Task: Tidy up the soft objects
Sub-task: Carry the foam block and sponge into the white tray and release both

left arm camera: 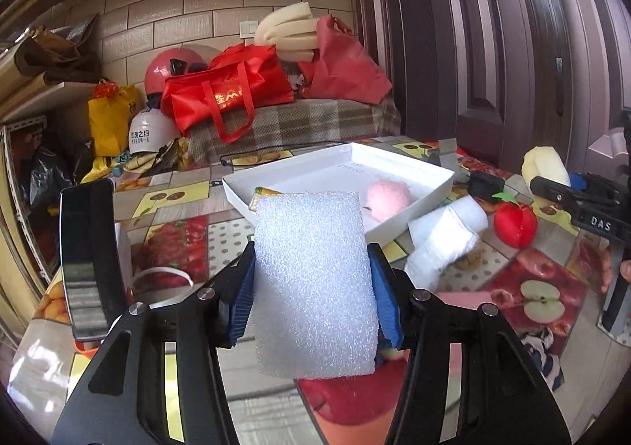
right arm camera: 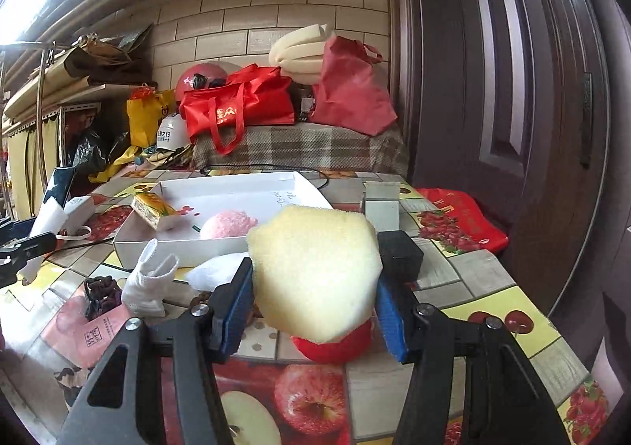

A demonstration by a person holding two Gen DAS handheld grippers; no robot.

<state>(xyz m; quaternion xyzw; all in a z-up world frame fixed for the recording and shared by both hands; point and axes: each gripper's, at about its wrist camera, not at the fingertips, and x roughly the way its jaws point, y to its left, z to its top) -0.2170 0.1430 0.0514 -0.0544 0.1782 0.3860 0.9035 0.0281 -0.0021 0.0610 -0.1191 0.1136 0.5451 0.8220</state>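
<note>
My left gripper (left arm camera: 313,287) is shut on a white foam sheet (left arm camera: 313,279), held above the table in front of the white tray (left arm camera: 410,218). My right gripper (right arm camera: 313,301) is shut on a pale yellow sponge (right arm camera: 315,267), held over a red soft toy (right arm camera: 335,346). The sponge also shows at the right of the left wrist view (left arm camera: 544,167). A pink fluffy ball (left arm camera: 388,198) and a yellow carton (right arm camera: 152,210) lie in the tray (right arm camera: 177,244). A white sock (right arm camera: 148,283) and a white cloth (left arm camera: 445,238) lie in front of the tray.
A phone (left arm camera: 88,259) stands at the left. A black box (right arm camera: 400,256) and a grey box (right arm camera: 380,208) sit right of the tray. A dark hair tie (right arm camera: 100,295) lies on a pink card (right arm camera: 88,330). Red bags (left arm camera: 224,90) pile behind the table. A dark door (right arm camera: 532,90) is on the right.
</note>
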